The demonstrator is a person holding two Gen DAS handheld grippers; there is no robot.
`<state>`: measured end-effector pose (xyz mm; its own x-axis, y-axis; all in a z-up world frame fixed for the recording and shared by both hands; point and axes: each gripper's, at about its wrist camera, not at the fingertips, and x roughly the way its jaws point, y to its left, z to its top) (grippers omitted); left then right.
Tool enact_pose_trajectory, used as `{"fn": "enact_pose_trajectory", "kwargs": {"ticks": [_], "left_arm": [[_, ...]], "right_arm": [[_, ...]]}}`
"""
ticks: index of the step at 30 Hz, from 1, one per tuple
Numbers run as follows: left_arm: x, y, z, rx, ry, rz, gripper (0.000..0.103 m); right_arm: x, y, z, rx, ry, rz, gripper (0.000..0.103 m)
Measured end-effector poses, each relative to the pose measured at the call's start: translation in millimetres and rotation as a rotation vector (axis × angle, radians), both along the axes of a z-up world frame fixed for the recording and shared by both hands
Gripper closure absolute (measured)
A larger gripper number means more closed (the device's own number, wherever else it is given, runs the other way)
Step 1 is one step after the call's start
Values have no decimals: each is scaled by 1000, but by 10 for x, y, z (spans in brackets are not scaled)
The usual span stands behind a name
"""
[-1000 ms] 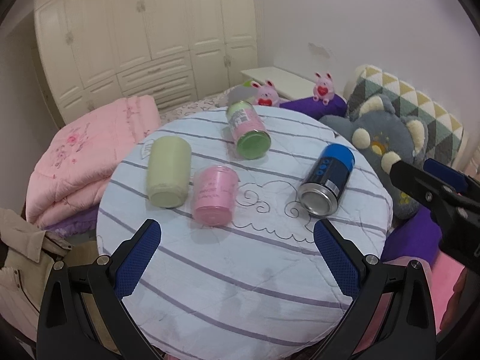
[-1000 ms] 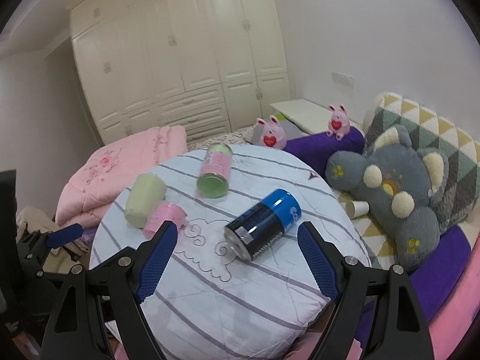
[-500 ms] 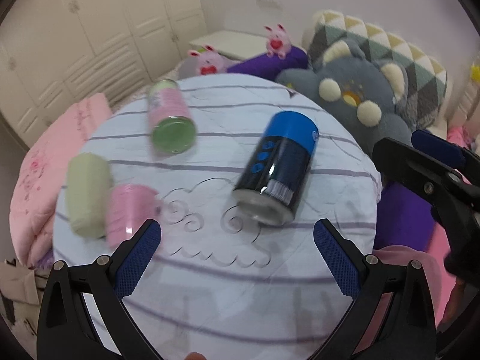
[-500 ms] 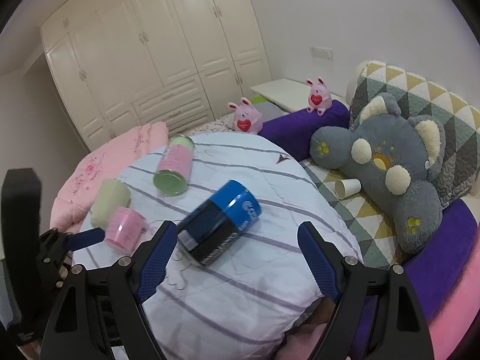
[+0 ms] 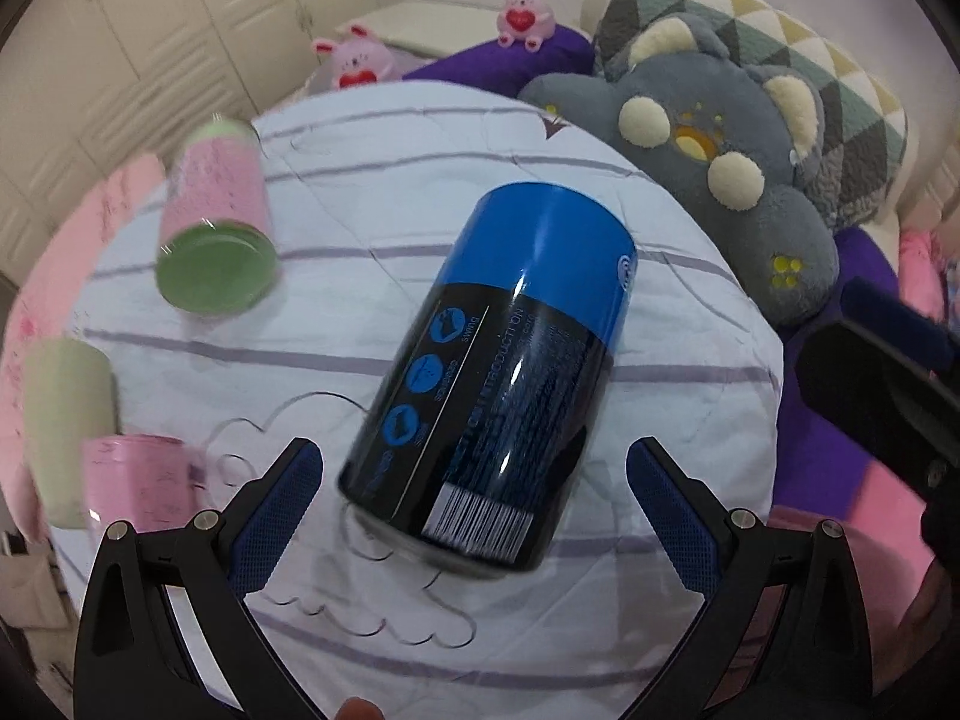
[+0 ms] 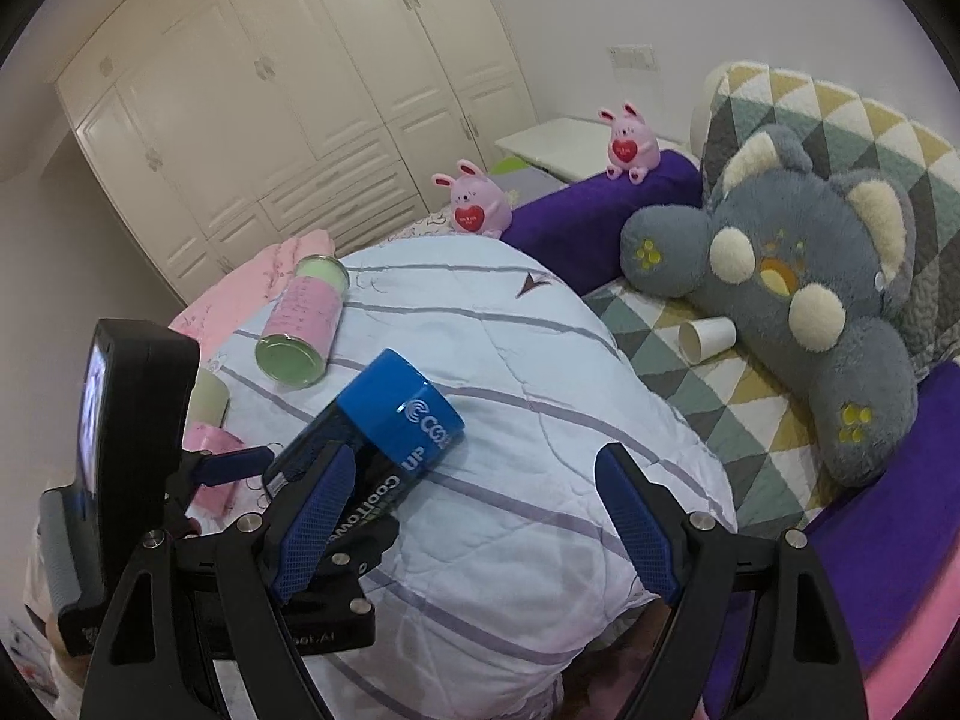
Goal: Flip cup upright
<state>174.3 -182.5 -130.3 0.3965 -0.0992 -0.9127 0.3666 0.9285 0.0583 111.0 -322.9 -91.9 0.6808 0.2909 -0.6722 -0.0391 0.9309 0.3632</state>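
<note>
A blue and black cup (image 5: 510, 372) lies on its side on the round table (image 5: 690, 324) covered in striped cloth. My left gripper (image 5: 474, 492) is open, its jaws on either side of the cup's near black end, not touching it. The cup also shows in the right wrist view (image 6: 384, 432), where the left gripper's fingers (image 6: 240, 459) flank its lower end. My right gripper (image 6: 474, 516) is open and empty, just right of the cup over the cloth.
A pink bottle with a green base (image 5: 213, 228), a pale green cup (image 5: 66, 414) and a pink cup (image 5: 129, 480) lie on the table's left part. A grey plush toy (image 6: 798, 288), a paper cup (image 6: 705, 339) and purple cushions lie on the bed to the right.
My left gripper has moved right and forward from the table's middle to straddle the blue and black cup. My right gripper has shifted right, so the cup now sits at its left finger.
</note>
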Motion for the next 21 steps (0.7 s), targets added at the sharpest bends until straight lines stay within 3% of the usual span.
{"fn": "enact_pose_trajectory", "kwargs": {"ticks": [1,3,11,17,21], "left_arm": [[15,0,-23,-10,14,10,5],[24,5,-65,-18,37,33,23],[-35,217,-77,-107,70,191,23],[-287,442,-96,-138,57,364,23],[-443,555,-91,-142,45,414,23]], "right_arm": [[15,-5,-19,6,7,0,19],[27,-16,-39,12,12,0,19],[23,45,-38,6,19,7,19],[52,181,-59,-12,30,46,19],[44,329,-67,-20,33,82,19]]}}
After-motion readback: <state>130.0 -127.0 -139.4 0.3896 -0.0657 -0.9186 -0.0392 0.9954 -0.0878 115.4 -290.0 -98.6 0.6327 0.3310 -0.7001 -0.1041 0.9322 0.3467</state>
